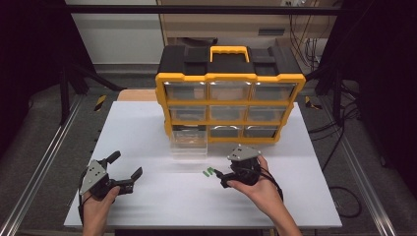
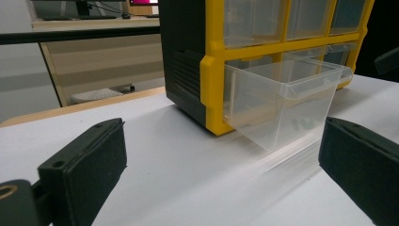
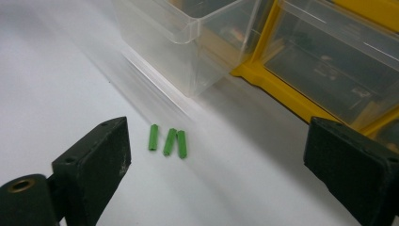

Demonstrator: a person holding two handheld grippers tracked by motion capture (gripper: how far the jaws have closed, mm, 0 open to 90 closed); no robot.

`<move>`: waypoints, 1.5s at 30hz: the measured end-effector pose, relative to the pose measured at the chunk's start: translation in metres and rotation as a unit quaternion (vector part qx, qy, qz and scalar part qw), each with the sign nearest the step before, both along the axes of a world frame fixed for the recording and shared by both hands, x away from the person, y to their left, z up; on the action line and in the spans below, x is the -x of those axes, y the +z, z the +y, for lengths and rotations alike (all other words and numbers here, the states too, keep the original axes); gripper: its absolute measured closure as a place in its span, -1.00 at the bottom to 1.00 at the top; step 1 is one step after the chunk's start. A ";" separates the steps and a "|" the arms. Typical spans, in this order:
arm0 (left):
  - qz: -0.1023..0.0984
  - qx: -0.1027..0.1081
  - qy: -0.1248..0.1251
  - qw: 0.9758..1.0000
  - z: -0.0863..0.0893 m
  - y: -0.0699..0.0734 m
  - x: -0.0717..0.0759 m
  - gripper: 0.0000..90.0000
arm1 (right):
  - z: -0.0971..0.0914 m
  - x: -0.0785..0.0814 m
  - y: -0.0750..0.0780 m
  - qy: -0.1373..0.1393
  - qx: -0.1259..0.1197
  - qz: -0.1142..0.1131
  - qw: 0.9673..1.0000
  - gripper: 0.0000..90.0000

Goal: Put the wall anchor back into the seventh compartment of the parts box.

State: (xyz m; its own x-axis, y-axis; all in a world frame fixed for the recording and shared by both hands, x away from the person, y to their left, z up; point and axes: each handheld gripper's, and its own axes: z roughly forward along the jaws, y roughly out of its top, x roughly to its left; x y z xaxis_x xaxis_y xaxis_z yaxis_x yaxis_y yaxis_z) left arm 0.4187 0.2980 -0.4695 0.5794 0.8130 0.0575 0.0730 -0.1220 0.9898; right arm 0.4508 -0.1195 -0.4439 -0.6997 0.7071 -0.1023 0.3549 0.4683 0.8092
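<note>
a person is holding the left gripper (image 1: 127,170) low over the left of a white table (image 1: 147,128), its jaws standing wide apart around nothing. in the middle, a clear drawer (image 1: 188,143) is sticking out of the bottom row of a yellow and black drawer box (image 1: 229,93), and three small green pegs (image 1: 210,172) are lying side by side on the table just in front of it. the right gripper (image 1: 220,178) is hovering just right of the pegs, jaws spread and gripping nothing.

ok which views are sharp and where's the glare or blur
High view: soft overall, glare on the top row of the organizer, dark surroundings. Left gripper view: the open drawer is fairly sharp, its near jaws blurred. Right gripper view: the green pegs are crisp, the drawers behind soften, and the table is bright white.
</note>
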 end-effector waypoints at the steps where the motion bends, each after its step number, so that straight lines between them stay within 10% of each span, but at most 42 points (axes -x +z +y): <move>1: 0.000 0.000 0.000 1.000 0.000 0.000 0.000 -0.97 | 0.005 -0.003 0.002 0.006 0.004 0.012 1.000 -0.79; 14: 0.000 0.001 0.001 1.000 0.002 0.000 -0.001 -0.97 | 0.030 -0.020 -0.003 0.017 0.041 0.066 0.997 -0.65; 45: 0.005 -0.021 -0.004 1.000 -0.004 -0.001 -0.001 -0.99 | 0.032 -0.028 -0.030 -0.023 -0.020 0.115 0.993 0.43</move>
State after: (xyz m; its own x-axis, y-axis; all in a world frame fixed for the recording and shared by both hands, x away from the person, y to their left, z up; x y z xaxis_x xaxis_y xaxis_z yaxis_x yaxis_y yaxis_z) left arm 0.4199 0.2941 -0.4709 0.5869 0.8052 0.0846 0.0824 -0.1634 0.9831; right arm 0.4784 -0.0877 -0.4744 -0.6675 0.7396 0.0855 0.5529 0.4155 0.7222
